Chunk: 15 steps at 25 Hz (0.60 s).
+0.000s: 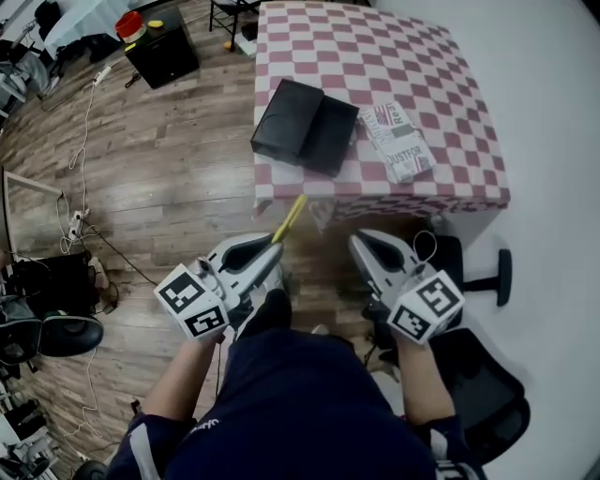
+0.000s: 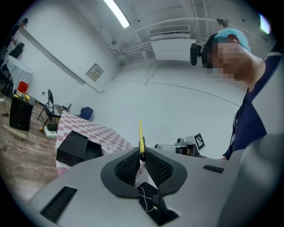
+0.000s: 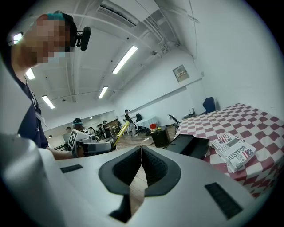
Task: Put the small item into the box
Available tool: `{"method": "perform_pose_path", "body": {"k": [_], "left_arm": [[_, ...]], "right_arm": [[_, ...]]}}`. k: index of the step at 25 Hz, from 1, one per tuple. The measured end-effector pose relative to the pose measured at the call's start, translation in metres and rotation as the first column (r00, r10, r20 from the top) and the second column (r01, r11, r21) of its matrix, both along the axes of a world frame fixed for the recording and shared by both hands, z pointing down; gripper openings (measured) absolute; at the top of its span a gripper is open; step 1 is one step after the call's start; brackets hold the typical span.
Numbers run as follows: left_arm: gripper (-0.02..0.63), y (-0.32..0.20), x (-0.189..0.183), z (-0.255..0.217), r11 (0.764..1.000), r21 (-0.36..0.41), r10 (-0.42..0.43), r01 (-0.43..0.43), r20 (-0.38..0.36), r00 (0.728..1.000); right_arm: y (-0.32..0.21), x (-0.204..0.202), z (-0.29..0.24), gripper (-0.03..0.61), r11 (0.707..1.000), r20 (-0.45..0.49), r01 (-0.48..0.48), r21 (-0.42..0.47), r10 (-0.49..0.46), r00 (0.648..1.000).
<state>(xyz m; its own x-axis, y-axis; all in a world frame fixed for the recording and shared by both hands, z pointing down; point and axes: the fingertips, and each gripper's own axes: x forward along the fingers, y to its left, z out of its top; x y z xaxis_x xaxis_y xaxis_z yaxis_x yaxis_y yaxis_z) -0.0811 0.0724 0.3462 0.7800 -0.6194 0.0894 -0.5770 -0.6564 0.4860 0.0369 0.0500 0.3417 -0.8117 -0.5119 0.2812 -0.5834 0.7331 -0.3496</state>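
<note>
Left gripper [image 2: 141,154]: jaws drawn nearly together, pads pinching the lower end of a thin yellow stick [image 2: 140,133], which runs straight out past the tips. Right gripper [image 3: 141,150]: jaws closed tip to tip, nothing between them. The person holds the two grippers side by side in front of the lap, apart from each other, both aimed toward the table [image 1: 375,56]. From the head view, the stick slants up and to the right. Its free end shows against the hanging front edge of the red-and-white checked cloth, short of the tabletop. The black box [image 1: 305,127] lies open on the table near the front left corner, its two halves side by side. It sits beyond the stick's tip and is not touched by it. Just right of the box is a printed paper packet [image 1: 398,141], lying flat; cannot tell whether it touches the box. Off the table's left side is wood floor [image 1: 169,169]. A low black cabinet [image 1: 161,49] stands well back on it, with a red object [image 1: 129,23] on top. Cables [image 1: 84,141] trail over the boards at far left. A black office chair [image 1: 483,375] stands by the person's right side, near the white wall.
</note>
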Motion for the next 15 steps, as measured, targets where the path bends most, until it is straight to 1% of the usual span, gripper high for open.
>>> {"method": "perform_pose_path", "body": {"k": [7, 11, 15], "left_arm": [[0.058, -0.068, -0.04, -0.001, 0.998, 0.001, 0.06, -0.06, -0.003, 0.998], [0.058, -0.097, -0.051, 0.008, 0.997, -0.018, 0.078, -0.078, -0.01, 0.997], [0.058, -0.122, -0.053, 0.02, 0.995, -0.042, 0.091, -0.091, -0.005, 0.996]], "right_arm": [[-0.061, -0.039, -0.008, 0.017, 0.999, -0.028, -0.053, 0.005, 0.054, 0.998], [-0.085, -0.049, -0.006, 0.017, 0.997, -0.047, -0.072, -0.01, 0.072, 0.996], [-0.107, -0.054, 0.003, 0.017, 0.996, -0.056, -0.078, -0.031, 0.076, 0.996]]}}
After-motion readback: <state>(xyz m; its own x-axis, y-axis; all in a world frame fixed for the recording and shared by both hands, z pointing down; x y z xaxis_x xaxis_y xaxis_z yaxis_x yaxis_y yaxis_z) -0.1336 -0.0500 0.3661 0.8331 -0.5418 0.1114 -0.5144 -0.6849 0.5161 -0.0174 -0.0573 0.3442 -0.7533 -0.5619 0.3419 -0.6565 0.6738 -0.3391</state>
